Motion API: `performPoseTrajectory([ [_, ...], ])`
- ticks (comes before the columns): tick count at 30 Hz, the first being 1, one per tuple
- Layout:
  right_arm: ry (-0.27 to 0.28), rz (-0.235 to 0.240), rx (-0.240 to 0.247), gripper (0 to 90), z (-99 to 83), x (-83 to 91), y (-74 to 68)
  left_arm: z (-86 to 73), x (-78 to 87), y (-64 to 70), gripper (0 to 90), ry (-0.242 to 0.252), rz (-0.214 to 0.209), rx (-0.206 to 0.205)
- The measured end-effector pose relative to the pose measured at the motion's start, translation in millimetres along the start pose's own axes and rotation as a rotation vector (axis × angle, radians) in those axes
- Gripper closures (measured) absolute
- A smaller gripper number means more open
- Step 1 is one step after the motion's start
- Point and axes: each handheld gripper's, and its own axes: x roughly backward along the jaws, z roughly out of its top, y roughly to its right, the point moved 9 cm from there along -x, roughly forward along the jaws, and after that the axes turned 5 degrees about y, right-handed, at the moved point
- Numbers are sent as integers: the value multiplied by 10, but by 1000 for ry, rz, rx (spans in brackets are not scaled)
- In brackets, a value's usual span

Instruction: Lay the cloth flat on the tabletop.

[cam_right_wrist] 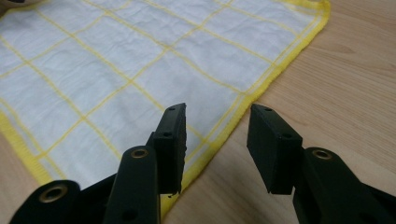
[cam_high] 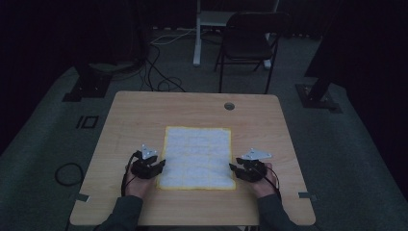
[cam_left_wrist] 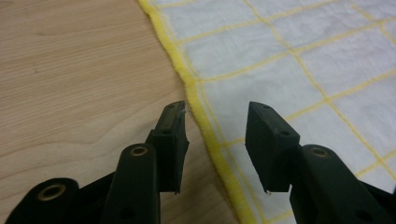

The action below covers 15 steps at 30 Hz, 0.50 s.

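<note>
White cloth with yellow grid lines and yellow hem [cam_high: 197,157] lies flat at centre of light wooden table [cam_high: 144,115], near person's edge. Left gripper [cam_high: 159,166] and right gripper [cam_high: 235,168] flank its near corners, jaws apart, each straddling hem, nothing pinched. Step looks like pre-grasp (probably for fold). Next: lower, close on hem. Gripper views show hem between jaws; high view shows black folding chair [cam_high: 248,41] beyond.

A light wooden counter [cam_high: 139,115] carries a white, yellow-gridded cloth [cam_high: 197,156], spread flat between the left tool [cam_high: 153,168] and the right tool [cam_high: 243,171].
</note>
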Motion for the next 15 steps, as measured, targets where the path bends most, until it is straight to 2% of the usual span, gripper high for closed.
performPoseTrajectory([
  [6, -1, -23, -17, 564, -13, -18, 76, 32, -30, -131, 554, 18, 14, 67],
  [15, 11, -48, -56, 558, -53, 38, 210, 30, -98, -132, 538, 11, 10, 82],
])
